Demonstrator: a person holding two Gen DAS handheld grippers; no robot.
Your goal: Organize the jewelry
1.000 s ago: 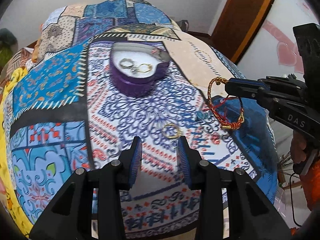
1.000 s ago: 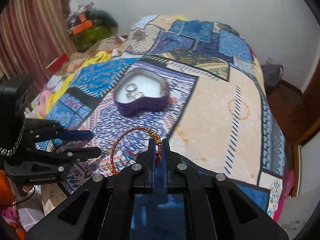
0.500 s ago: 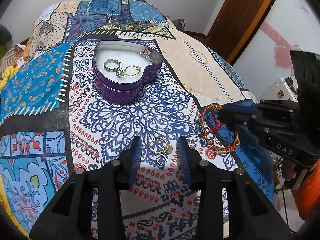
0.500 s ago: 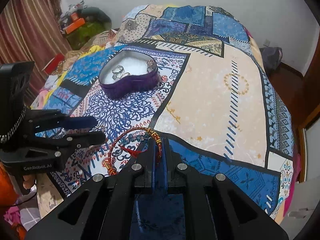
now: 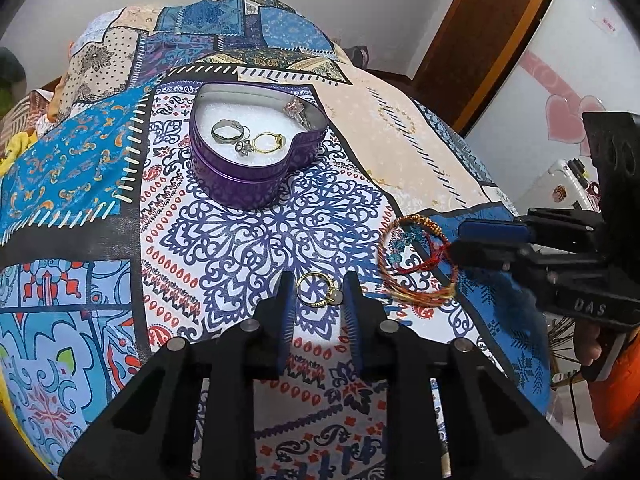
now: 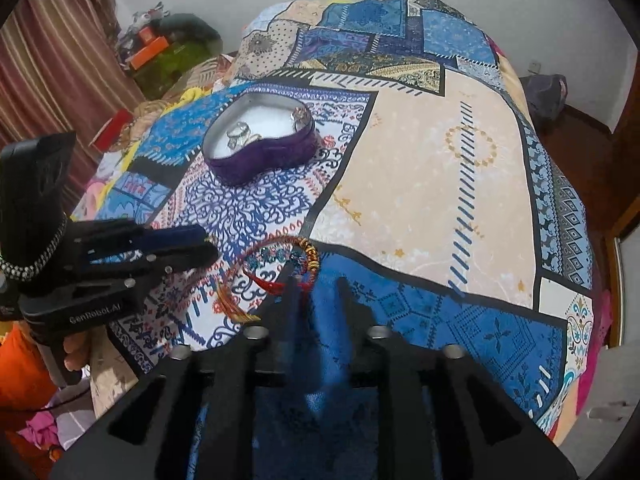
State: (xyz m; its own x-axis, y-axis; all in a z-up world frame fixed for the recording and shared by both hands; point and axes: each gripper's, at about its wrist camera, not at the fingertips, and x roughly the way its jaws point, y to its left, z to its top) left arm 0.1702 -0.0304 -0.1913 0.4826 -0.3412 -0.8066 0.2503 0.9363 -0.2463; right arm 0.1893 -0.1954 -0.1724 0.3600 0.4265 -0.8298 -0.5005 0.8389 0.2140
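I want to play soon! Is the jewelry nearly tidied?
Partly. Several rings sit in the purple heart-shaped tin. The left gripper has been closing around a gold ring on the patchwork bedspread. The right gripper, opening, has released the red-and-gold bangle there.

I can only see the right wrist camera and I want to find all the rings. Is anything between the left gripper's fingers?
Observer: Yes. A gold ring lies on the bedspread between the fingers of the left gripper. Its jaws have just been closing, but I cannot tell whether they touch the ring.
Operator: Is there a gold one in the purple heart tin too?
Observer: Yes. A second gold ring lies there beside a silver ring.
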